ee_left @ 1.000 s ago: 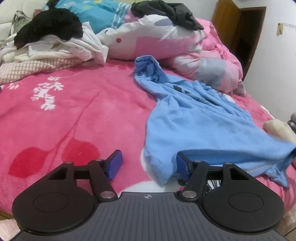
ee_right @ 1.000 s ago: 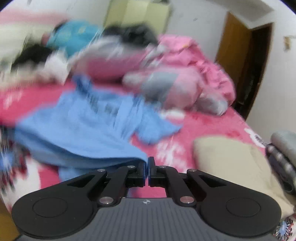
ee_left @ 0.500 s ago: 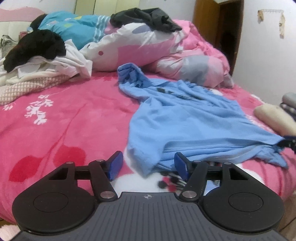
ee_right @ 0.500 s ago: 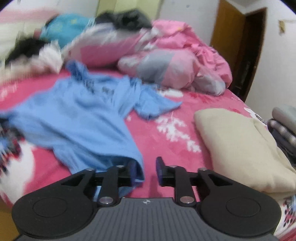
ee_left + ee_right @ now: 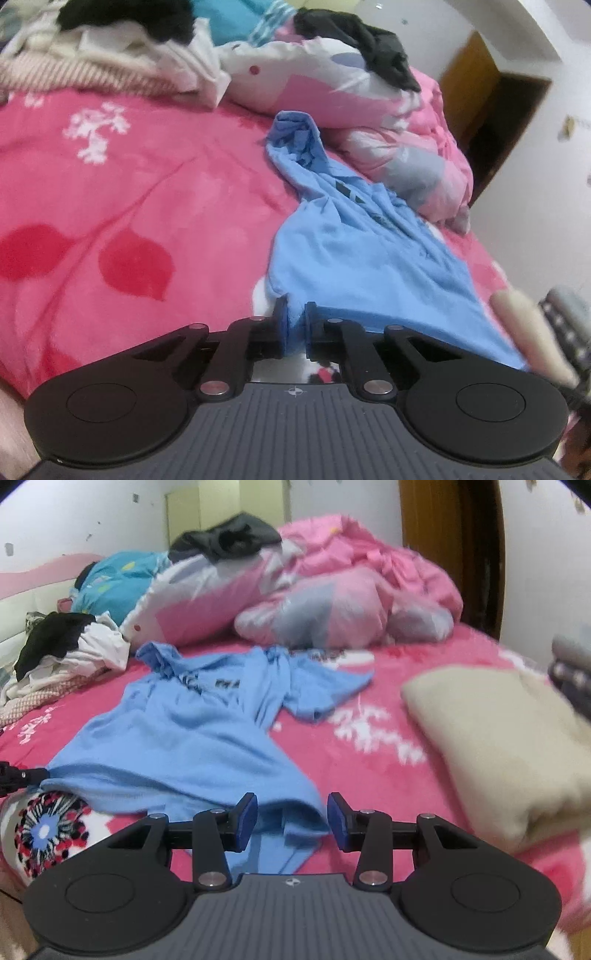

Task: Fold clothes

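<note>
A light blue T-shirt (image 5: 354,254) (image 5: 192,731) lies crumpled on the pink bedspread (image 5: 140,192), hem toward me and collar toward the pillows. My left gripper (image 5: 294,325) is shut on the hem's left corner, with blue cloth bunched between its blue pads. In the right wrist view the left gripper's tip (image 5: 22,775) shows at the far left, holding that corner. My right gripper (image 5: 291,816) stands open at the hem's right corner, which lies between and under its fingers.
A folded beige garment (image 5: 509,746) lies to the right of the shirt, with a grey striped stack (image 5: 572,664) beyond it. Pillows and a crumpled pink quilt (image 5: 332,602) fill the head of the bed. A pile of black and white clothes (image 5: 122,40) sits at the far left.
My left gripper has shut on the hem's left corner. My right gripper let go of the shirt and opened wide, with the right hem corner now lying between its fingers.
</note>
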A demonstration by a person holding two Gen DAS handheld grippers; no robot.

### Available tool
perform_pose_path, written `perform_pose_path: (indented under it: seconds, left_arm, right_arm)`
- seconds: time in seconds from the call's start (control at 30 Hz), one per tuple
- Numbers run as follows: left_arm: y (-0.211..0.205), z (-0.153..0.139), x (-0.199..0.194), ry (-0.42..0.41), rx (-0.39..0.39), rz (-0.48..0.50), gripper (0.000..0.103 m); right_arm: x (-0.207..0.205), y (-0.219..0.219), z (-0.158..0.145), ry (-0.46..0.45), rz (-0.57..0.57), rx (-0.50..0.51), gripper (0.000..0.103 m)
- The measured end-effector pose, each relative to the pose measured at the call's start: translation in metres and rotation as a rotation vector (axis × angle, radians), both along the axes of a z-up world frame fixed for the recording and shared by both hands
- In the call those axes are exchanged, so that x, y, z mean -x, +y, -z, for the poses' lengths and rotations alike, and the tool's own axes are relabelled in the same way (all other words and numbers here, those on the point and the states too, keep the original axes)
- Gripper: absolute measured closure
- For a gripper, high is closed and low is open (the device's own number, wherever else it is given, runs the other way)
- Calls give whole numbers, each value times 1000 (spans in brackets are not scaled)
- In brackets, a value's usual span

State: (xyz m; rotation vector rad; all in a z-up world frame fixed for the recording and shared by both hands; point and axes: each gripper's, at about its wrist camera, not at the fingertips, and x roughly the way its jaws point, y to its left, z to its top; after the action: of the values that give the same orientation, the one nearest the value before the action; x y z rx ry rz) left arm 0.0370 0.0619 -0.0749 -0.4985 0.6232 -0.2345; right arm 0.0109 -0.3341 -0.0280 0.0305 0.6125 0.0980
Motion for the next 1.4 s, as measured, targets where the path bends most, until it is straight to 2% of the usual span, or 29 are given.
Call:
perform_pose_path:
  seconds: [0.17,0.37,0.47,0.57,0.67,0.8,0.83,0.9,0.93,1.07,1.13,1.2,1.27,1.4]
  left_arm:
    - [31,-25,18,-66,103,-72,100]
    - [82,-49,38,-123,166,-207,100]
    - [98,-44,40,-98,121,-269,100]
    - [107,-21,33,9,78,-326,100]
    - [111,3,29,82,33,-360,100]
    - [110,2,33,51,13,-365,96]
    - [110,0,35,40,10,-368,93]
    - [111,-6,40,22,10,-385,78]
    - [113,-10,44,7,5,-400,66]
    - [109,-27,62,-82,-58,-450,42]
    - [97,-36,68,-127,-106,-419,38]
    - [77,-42,70,-158,-145,-329,36]
    - [46,-45,70,-183,-188,-185,34]
    - [-32,-39,67,-229,-313,143,31]
  right_arm:
    - [8,5,-5,-30,-11,-10,59]
    - [13,5,-22,-92,-73,-84,59]
    - [15,6,-23,-90,-93,-122,59]
    - [13,3,-14,-46,-74,-127,59]
    - [11,-1,-2,14,-34,-150,59]
    - [12,-17,6,66,25,-244,58]
    - [13,-22,6,70,40,-271,58]
    - [15,-32,6,75,72,-336,58]
    - [15,-38,6,80,87,-375,58]
    - [15,-49,13,127,97,-482,58]
    - [14,-44,17,135,75,-483,57]
    - [16,-37,18,119,47,-427,54]
    - [19,-30,18,97,20,-356,49]
    - [25,-16,18,53,-34,-216,49]
